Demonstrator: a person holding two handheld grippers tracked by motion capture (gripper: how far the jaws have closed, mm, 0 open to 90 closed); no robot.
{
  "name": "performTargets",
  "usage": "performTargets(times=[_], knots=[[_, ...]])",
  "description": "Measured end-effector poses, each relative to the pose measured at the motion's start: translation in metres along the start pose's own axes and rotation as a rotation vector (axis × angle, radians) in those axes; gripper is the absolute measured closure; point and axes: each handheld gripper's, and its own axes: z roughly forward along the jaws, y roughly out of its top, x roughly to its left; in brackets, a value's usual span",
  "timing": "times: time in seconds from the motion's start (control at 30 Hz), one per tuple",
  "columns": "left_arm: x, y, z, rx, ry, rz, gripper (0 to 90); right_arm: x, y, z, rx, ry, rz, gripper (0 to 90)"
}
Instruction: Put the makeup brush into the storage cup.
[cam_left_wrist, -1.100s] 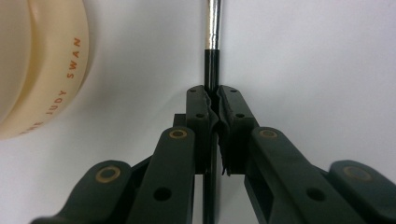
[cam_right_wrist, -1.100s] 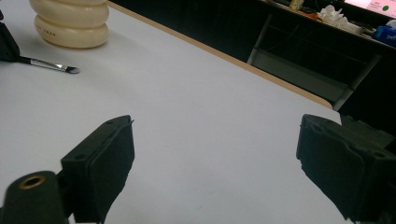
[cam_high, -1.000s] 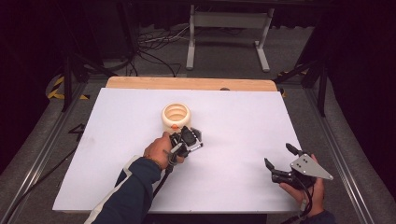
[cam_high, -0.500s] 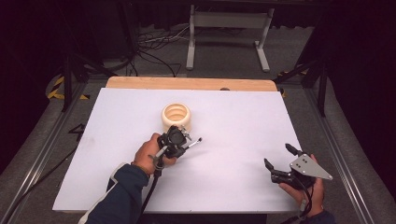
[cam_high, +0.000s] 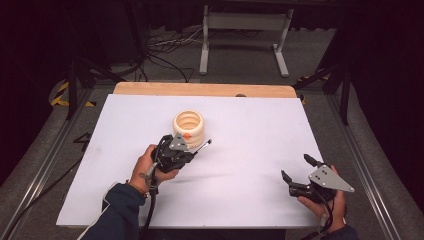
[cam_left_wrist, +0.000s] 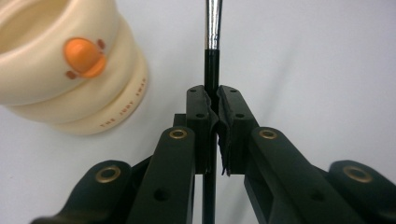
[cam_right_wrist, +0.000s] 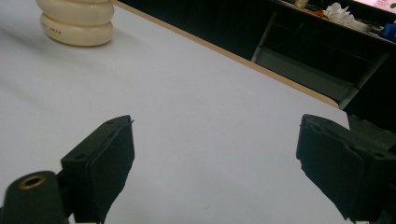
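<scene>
Gripping slim black-and-metal brush (cam_left_wrist: 211, 70) beside ribbed cup (cam_left_wrist: 65, 65)

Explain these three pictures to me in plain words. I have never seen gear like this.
A person holds a hand tool with two black jaws in each hand. The high view looks down on a white table. The other two come from cameras riding on each tool, looking along its jaws. On the table stands a cream ribbed cup with an orange mark. The left gripper is shut on a thin brush beside the cup. The right gripper is open, holding nothing, above the table's near right part.
</scene>
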Motion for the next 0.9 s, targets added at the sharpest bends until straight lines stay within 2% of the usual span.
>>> performTargets(times=[0.17, 0.2, 0.43, 0.67, 0.7, 0.9], knots=[[0.003, -0.004, -0.004, -0.067, -0.004, -0.017, 83.6, 0.0, 0.0, 0.0, 0.001, 0.0, 0.001, 12.2], [0.003, -0.005, -0.005, -0.088, -0.02, -0.014, 83.6, 0.0, 0.0, 0.0, 0.0, 0.0, 0.002, 12.3], [0.0, -0.007, -0.011, -0.18, -0.032, 0.001, 83.6, 0.0, 0.0, 0.0, -0.002, 0.0, 0.002, 12.3], [0.003, -0.009, -0.019, -0.252, -0.019, 0.0, 83.6, 0.0, 0.0, -0.001, -0.003, 0.0, 0.001, 12.3], [0.003, -0.009, -0.021, -0.256, -0.033, 0.0, 83.6, 0.0, 0.0, -0.001, -0.004, 0.0, 0.002, 12.3], [0.005, -0.008, -0.03, -0.294, -0.02, 0.007, 83.6, 0.0, 0.0, -0.001, -0.003, 0.0, 0.001, 12.3]])
